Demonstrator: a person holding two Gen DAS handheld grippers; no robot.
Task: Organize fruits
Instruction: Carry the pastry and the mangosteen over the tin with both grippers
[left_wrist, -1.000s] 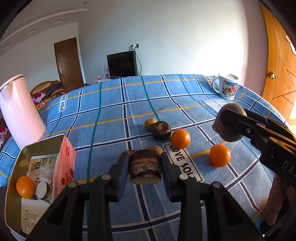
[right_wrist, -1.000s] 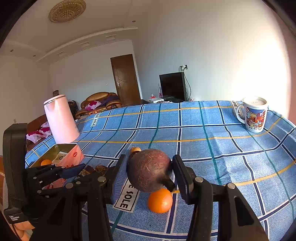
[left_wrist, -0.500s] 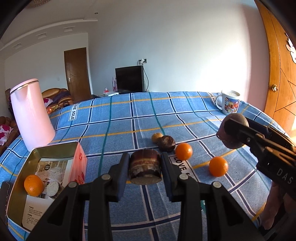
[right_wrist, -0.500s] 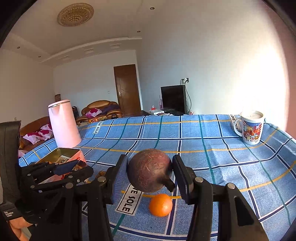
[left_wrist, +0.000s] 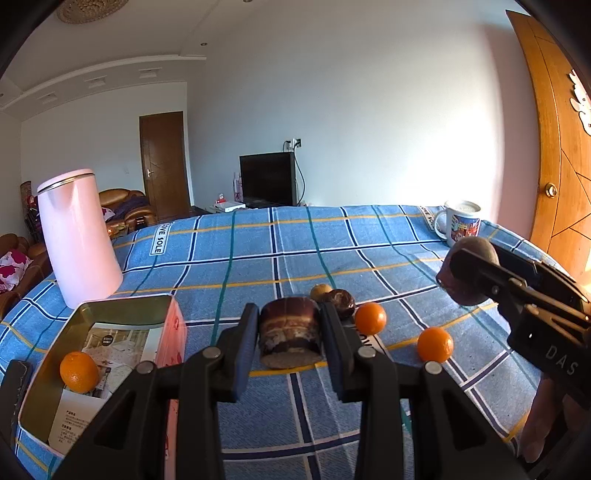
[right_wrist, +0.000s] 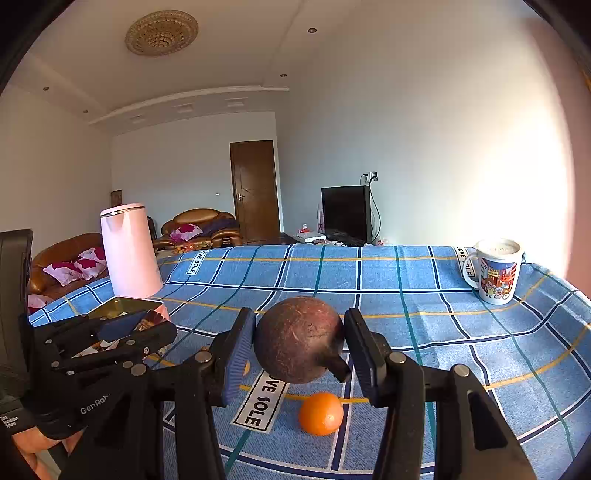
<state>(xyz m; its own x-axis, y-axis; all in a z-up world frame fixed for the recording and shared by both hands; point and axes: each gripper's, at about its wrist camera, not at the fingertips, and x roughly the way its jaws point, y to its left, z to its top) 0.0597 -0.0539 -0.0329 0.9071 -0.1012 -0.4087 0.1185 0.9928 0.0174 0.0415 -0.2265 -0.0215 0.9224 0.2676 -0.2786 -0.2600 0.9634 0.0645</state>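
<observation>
Both sets of jaws are squeezing fruit and holding it up off the blue checked tablecloth (left_wrist: 258, 258). Left gripper (left_wrist: 289, 334) pinches a dark brown cut fruit piece (left_wrist: 289, 332) with a pale flat bottom, one pad on each side. Right gripper (right_wrist: 300, 345) pinches a round brown fruit (right_wrist: 298, 343) with a little stem, again one pad on each side. For places, use the open tin box (left_wrist: 110, 306), which sits on the cloth by the near edge. One orange (left_wrist: 78, 371) lies inside the box on some paper. A tall pink kettle (left_wrist: 77, 236) stands just behind the box. Well to the right of the box, two oranges (left_wrist: 370, 318) lie on the cloth, with two small brown fruits (left_wrist: 341, 301) just behind them. Far from the box, at the back right corner, stands a picture mug (right_wrist: 496, 269).
</observation>
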